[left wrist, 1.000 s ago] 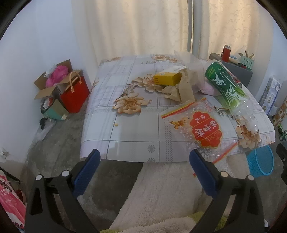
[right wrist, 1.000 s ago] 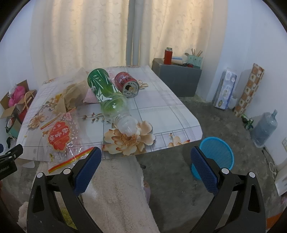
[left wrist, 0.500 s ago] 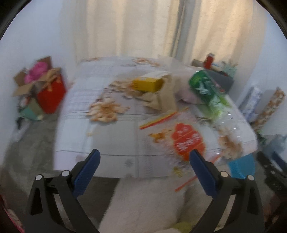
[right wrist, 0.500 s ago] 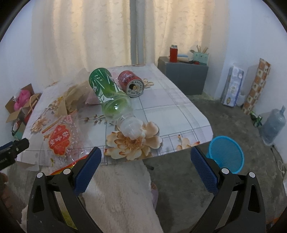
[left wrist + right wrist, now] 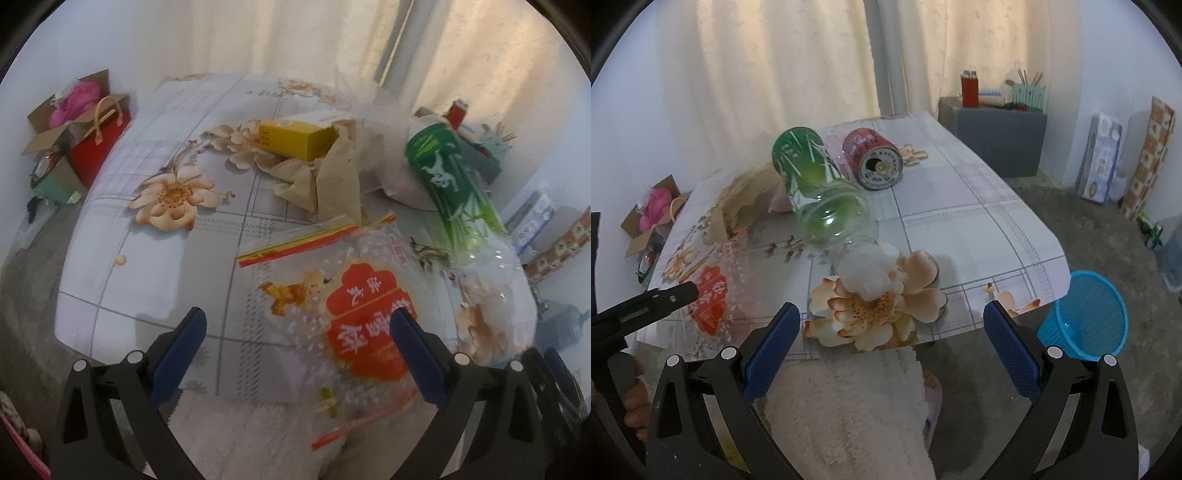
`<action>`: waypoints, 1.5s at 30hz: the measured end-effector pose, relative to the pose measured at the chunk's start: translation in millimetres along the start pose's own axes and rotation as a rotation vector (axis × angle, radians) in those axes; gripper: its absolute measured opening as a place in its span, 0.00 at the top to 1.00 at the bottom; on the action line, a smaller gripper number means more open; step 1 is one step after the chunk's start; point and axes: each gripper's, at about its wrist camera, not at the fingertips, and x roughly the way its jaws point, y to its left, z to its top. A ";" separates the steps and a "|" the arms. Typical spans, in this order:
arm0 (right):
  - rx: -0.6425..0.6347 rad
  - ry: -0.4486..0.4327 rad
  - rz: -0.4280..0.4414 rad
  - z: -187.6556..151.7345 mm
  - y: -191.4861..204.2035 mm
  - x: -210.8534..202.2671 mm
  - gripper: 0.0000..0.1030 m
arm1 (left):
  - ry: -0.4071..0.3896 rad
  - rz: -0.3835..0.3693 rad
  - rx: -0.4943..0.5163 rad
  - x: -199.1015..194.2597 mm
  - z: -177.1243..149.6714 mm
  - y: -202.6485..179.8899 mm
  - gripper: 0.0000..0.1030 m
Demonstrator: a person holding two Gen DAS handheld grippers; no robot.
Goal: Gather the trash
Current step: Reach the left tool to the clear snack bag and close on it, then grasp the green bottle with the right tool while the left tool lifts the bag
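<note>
Here, both grippers' fingers (image 5: pixel 190 341) wide apart, empty.

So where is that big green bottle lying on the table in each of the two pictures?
Left wrist view: the green bottle lies at upper right, cap end toward the camera.
Right wrist view: the green bottle lies left of centre, beside the red can.
Shared landmark: the clear snack bag with the red label.

Glossy clear plastic bottle (image 5: pixel 827 206), metal can (image 5: pixel 873 158), crinkly plastic bag (image 5: pixel 354 317), smooth tablecloth (image 5: pixel 155 258)
</note>
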 end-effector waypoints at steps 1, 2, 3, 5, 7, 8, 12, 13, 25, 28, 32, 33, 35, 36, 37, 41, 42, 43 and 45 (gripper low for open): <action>0.006 0.008 0.006 1.0 -3.1 2.8 0.07 | 0.003 0.009 -0.006 3.0 1.7 -4.6 0.05; 0.010 0.013 0.009 1.9 -5.4 4.6 0.07 | 0.006 0.016 -0.004 6.9 3.3 -7.7 0.05; 0.012 0.016 0.010 2.3 -6.9 5.8 0.07 | 0.009 0.022 -0.001 9.3 3.7 -11.5 0.05; 0.016 0.024 0.012 4.4 -11.8 9.5 0.07 | 0.030 0.037 0.004 16.0 4.6 -20.8 0.05; 0.020 0.033 0.012 6.5 -15.8 13.2 0.07 | 0.043 0.047 0.006 22.2 4.8 -26.4 0.05; 0.024 0.039 0.013 8.0 -18.3 15.6 0.07 | 0.049 0.054 0.005 25.0 4.9 -27.8 0.05; 0.041 0.055 0.016 12.5 -25.6 22.6 0.07 | 0.062 0.108 0.015 37.2 7.0 -36.0 0.05; 0.045 0.059 0.014 13.7 -27.5 24.3 0.07 | 0.065 0.126 0.030 39.3 6.9 -39.2 0.05; 0.041 0.046 -0.003 34.9 -31.9 26.1 0.07 | 0.023 0.131 0.156 42.9 4.8 -44.6 0.14; 0.029 0.030 -0.016 38.1 -29.1 20.1 0.07 | 0.001 0.119 0.168 37.3 4.5 -41.2 0.32; 0.024 0.019 -0.022 38.5 -24.5 12.4 0.07 | -0.025 0.094 0.216 30.6 0.0 -40.6 0.59; 0.022 0.016 -0.023 39.2 -22.7 10.8 0.07 | -0.031 0.089 0.226 29.9 -1.5 -39.8 0.62; 0.014 0.010 -0.027 39.9 -19.0 7.0 0.07 | -0.041 0.068 0.243 28.4 -2.9 -37.5 0.66; 0.010 0.007 -0.029 40.2 -17.0 5.3 0.07 | -0.044 0.052 0.243 27.7 -3.8 -35.8 0.69; 0.005 -0.001 -0.032 41.5 -14.7 2.3 0.07 | -0.046 0.039 0.240 26.4 -4.1 -33.9 0.70; -0.017 -0.025 -0.026 53.4 -5.0 -2.4 0.07 | -0.037 -0.041 0.228 24.9 -0.7 -21.8 0.79; -0.023 -0.030 -0.020 57.8 -2.4 -2.8 0.07 | -0.035 -0.061 0.227 24.6 -1.4 -19.0 0.80; -0.034 -0.033 -0.003 63.8 1.2 -2.3 0.07 | -0.029 -0.093 0.225 24.2 -0.9 -15.9 0.81; -0.055 -0.019 0.060 78.4 9.1 3.8 0.07 | -0.020 -0.142 0.224 23.5 -1.6 -11.6 0.83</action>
